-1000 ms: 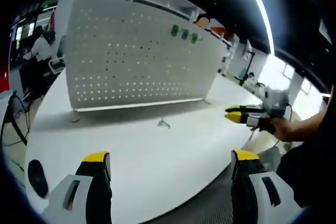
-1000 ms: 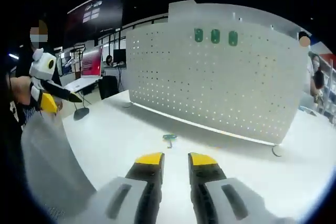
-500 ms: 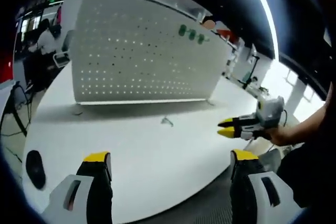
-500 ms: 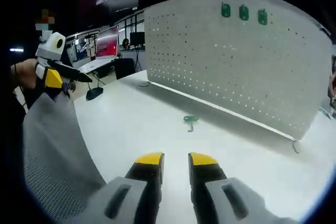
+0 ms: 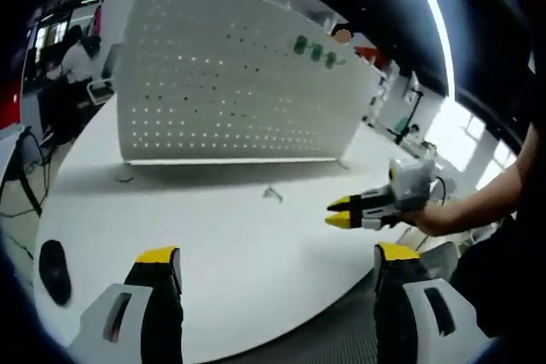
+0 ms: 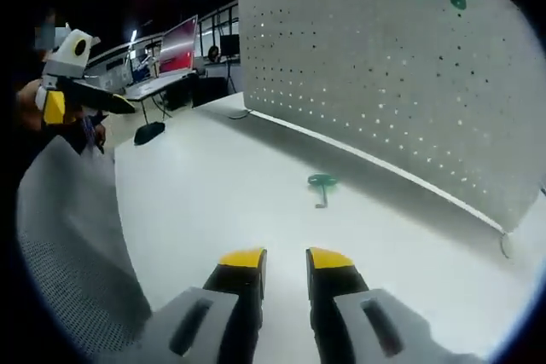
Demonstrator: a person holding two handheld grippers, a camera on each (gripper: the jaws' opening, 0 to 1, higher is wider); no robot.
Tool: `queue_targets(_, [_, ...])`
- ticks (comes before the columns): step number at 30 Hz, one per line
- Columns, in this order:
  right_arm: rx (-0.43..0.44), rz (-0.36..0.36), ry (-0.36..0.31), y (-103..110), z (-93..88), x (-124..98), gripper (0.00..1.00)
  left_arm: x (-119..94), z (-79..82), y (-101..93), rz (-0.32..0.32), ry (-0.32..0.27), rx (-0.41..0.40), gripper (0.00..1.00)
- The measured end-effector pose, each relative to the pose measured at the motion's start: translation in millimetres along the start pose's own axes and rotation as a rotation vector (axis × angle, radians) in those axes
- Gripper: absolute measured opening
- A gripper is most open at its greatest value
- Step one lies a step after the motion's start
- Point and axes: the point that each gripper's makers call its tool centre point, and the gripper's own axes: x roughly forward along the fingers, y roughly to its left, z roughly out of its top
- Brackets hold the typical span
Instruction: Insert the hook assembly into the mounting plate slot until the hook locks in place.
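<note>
Over on the left, the left gripper (image 5: 273, 266) hangs back above the near edge of the white table (image 5: 213, 236), jaws spread wide with nothing between them. Ahead of it stands the perforated mounting plate (image 5: 222, 91), upright along the far side of the table, three green hooks (image 5: 312, 49) already seated near its top edge. Moving right, there's the loose green hook (image 6: 322, 185), lying flat on the table in front of the plate, near its foot, untouched. And the right gripper (image 6: 286, 262) is pointed at it, yellow tips nearly together with only a narrow gap, holding nothing. So this looks like the approach step, the pick-up not yet made. The next move, I'd say, calls for spreading those jaws, dropping over the hook and closing squarely on it before lifting toward a slot.
</note>
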Motion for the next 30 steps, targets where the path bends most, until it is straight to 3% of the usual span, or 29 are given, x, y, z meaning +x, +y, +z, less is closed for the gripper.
queue_targets(16, [0.004,-0.018,0.055,-27,3.3,51,0.16,-1,-1.4,8.2,0.016,0.015,-0.014,0.94])
queue_targets(24, [0.014,-0.030,0.053,-39,16.7,73,0.16,1,-0.6,9.1,0.019,0.025,-0.014,0.94])
queue_targets(30, [0.075,-0.041,0.065,-46,20.6,86,0.16,-1,-1.3,13.3,0.031,0.025,-0.020,0.94])
